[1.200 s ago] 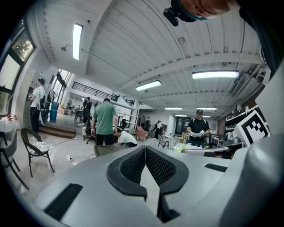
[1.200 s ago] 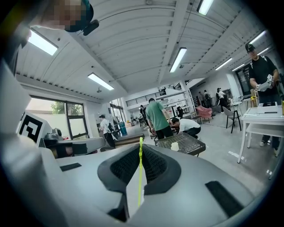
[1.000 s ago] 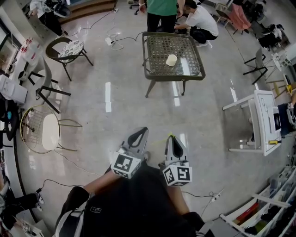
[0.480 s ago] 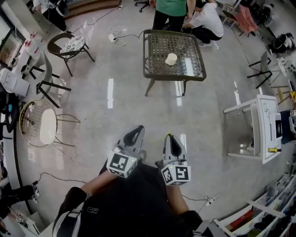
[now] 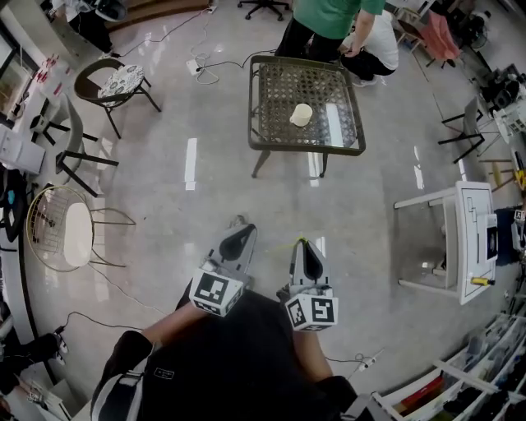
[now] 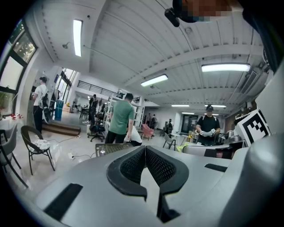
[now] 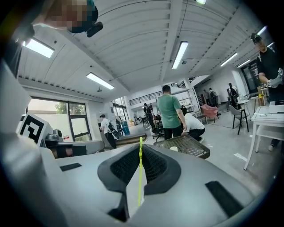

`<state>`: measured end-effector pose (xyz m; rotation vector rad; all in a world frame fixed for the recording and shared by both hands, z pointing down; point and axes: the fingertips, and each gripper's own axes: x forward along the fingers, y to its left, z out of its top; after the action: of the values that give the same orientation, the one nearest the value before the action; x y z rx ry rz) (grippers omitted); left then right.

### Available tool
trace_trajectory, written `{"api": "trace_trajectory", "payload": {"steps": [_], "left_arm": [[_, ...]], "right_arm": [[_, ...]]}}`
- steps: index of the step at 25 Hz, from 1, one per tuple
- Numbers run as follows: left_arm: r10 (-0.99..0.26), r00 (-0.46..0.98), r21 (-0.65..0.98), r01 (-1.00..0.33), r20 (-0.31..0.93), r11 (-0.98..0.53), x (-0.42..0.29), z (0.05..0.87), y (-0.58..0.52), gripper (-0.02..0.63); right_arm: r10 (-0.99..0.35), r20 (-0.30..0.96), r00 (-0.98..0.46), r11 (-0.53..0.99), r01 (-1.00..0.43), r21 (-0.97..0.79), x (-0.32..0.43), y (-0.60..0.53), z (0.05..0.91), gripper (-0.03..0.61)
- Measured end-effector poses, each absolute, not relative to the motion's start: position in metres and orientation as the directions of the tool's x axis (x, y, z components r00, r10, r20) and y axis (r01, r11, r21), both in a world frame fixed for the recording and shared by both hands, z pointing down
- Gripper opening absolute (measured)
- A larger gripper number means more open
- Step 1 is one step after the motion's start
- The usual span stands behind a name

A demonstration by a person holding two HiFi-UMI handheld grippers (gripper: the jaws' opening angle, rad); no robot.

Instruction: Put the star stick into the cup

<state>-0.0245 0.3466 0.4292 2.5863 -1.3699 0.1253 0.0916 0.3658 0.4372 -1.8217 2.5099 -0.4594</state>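
A pale cup point(image 5: 302, 114) stands on a dark wicker, glass-topped table point(image 5: 271, 123) some way ahead across the floor. My right gripper point(image 5: 304, 245) is shut on a thin yellow-green star stick point(image 7: 140, 173), which runs up between the jaws and pokes out past the tips; its star end is not visible. In the right gripper view point(image 7: 140, 148) the cup point(image 7: 174, 149) and table point(image 7: 191, 146) lie just right of the jaws. The left gripper point(image 5: 239, 237) is held beside the right one, shut and empty point(image 6: 145, 148). Both are close to my body.
A person in a green shirt point(image 5: 329, 16) stands at the table's far side, with a crouching person in white point(image 5: 380, 41) beside them. Chairs point(image 5: 115, 82) and a round wire chair point(image 5: 66, 234) stand left. A white table point(image 5: 452, 238) stands right. Cables point(image 5: 123, 288) lie on the floor.
The view has shifted as I walk; the table and cup sit slightly lower and left in the view. The green-shirted person has moved right. Both grippers keep their pose.
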Motion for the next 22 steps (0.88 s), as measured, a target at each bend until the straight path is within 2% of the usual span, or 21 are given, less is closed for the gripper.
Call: {"api": "trace_trajectory", "payload": {"steps": [22], "left_arm": [[-0.724, 0.670, 0.192, -0.741, 0.162, -0.643, -0.052, 0.411, 0.058, 0.017]], "right_arm": [[-0.955, 0.220, -0.200, 0.156, -0.967, -0.201, 0.061, 0.095, 0.424, 0.020]]}}
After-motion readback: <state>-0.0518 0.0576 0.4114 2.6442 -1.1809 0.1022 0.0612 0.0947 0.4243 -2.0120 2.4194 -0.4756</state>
